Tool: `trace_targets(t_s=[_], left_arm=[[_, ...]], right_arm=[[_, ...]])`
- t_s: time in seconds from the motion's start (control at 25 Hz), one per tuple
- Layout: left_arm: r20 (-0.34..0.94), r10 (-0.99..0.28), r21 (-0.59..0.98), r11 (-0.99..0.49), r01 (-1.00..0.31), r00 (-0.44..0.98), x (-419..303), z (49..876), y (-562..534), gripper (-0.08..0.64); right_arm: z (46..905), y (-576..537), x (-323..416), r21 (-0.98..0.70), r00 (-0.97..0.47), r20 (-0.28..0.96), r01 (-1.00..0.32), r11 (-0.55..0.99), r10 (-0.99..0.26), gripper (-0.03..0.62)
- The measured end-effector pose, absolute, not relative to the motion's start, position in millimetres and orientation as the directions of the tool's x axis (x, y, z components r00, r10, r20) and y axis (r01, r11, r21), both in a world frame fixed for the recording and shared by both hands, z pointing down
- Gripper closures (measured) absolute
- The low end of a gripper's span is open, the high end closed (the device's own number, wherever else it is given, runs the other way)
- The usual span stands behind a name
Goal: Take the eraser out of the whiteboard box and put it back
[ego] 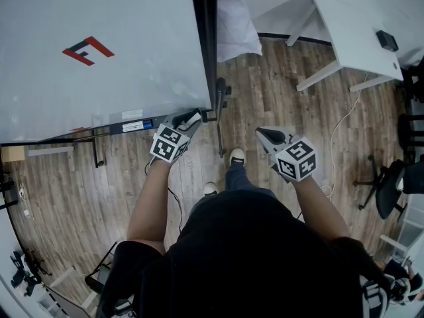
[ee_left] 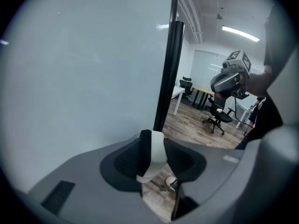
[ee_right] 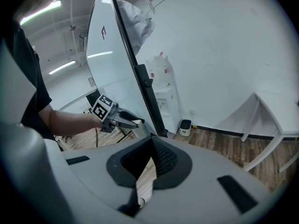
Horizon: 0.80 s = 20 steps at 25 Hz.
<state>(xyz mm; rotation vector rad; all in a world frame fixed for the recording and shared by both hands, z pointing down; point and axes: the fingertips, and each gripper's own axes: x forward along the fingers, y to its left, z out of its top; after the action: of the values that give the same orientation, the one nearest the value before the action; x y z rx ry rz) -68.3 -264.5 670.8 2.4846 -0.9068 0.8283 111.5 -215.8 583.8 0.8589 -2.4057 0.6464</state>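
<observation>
Head view: the person's black shirt [ego: 252,257] fills the foreground. The left gripper [ego: 191,119] sits at the lower right corner of the whiteboard [ego: 99,78]. The right gripper [ego: 266,135] is well to the right of the whiteboard.

Left gripper view: the jaws pinch the eraser [ee_left: 156,153] upright, just right of the whiteboard face.

Right gripper view: the jaws are spread and empty, with wood floor [ee_right: 147,171] between them.

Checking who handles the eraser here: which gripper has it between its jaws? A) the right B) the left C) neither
B: the black-and-white eraser stands between the jaws of the left gripper; between those of the right gripper only floor shows.
</observation>
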Motion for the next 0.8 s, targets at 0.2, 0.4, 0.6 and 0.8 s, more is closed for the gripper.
trace_targets(t_s=[0.2,0.4,0.6,0.8], left_arm=[[0.626,-0.47,0.125,-0.727,-0.675,0.622,-69.5,665.3,-263.0,0.402],[0.61,-0.481,0.119,-0.73,-0.673,0.629,-71.6,654.3,-263.4,0.403],[0.593,-0.493,0.111,-0.733,-0.671,0.637,-73.4,641.6,-261.1,0.405],[0.561,-0.508,0.128,-0.727,-0.675,0.654,-77.5,627.4,-261.6,0.405]], right_arm=[[582.1,-213.1,109.5,-0.26,-0.676,0.59,-0.676,0.689,-0.441,0.597],[578.9,-208.4,105.3,-0.257,-0.68,0.584,-0.673,0.693,-0.444,0.597],[574.5,-202.9,101.5,-0.252,-0.683,0.579,-0.669,0.699,-0.445,0.597],[567.6,-198.4,98.1,-0.245,-0.686,0.569,-0.667,0.703,-0.453,0.597]])
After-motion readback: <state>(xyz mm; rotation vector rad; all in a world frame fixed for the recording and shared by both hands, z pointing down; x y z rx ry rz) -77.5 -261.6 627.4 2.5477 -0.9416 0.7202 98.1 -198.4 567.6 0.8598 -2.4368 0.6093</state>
